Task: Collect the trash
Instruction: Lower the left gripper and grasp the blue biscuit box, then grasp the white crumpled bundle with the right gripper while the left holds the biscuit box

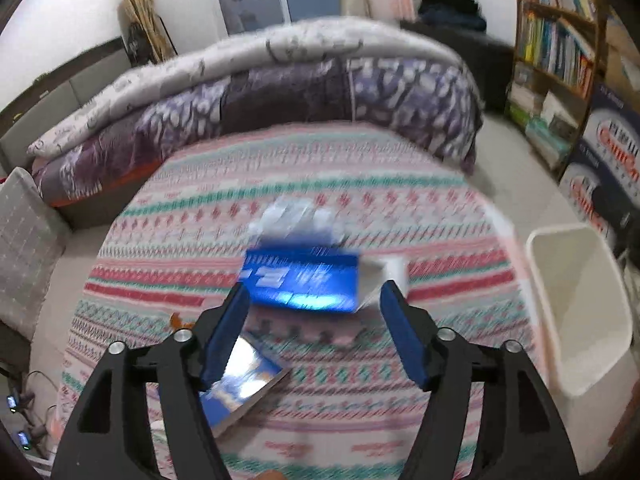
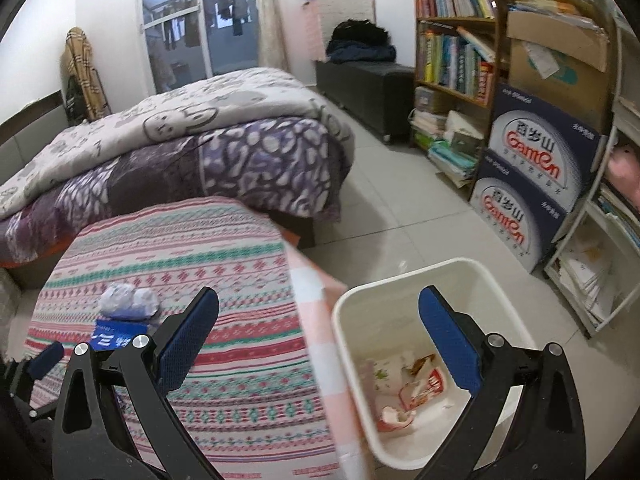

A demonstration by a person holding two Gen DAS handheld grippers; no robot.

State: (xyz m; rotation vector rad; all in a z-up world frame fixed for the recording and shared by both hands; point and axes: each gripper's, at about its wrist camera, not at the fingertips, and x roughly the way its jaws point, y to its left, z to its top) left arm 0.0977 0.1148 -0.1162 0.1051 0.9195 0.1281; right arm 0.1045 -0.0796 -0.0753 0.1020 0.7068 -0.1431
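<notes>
Patterned bedspread [image 1: 360, 168] fills most of my left view, with a folded quilt [image 1: 280, 80] behind it and bookshelves [image 2: 452, 48] along the far wall. Starting at the left: a shiny blue wrapper [image 1: 244, 380] lies flat on the spread, partly under my left gripper's [image 1: 316, 304] near finger. That gripper stands open with nothing pressed between its pads; just past its tips sits a blue carton [image 1: 304, 284], and beyond that a crumpled clear bag [image 1: 296, 212] (blurred, so I can't say more about it). Further right, my right gripper [image 2: 320, 308] is open and empty too, hanging over the gap between the bed edge and the white bin [image 2: 436, 280], which already holds a few wrappers. I judge this as the reach for the next piece: the left jaws should straddle the carton and close squarely before carrying it right to the bin.
</notes>
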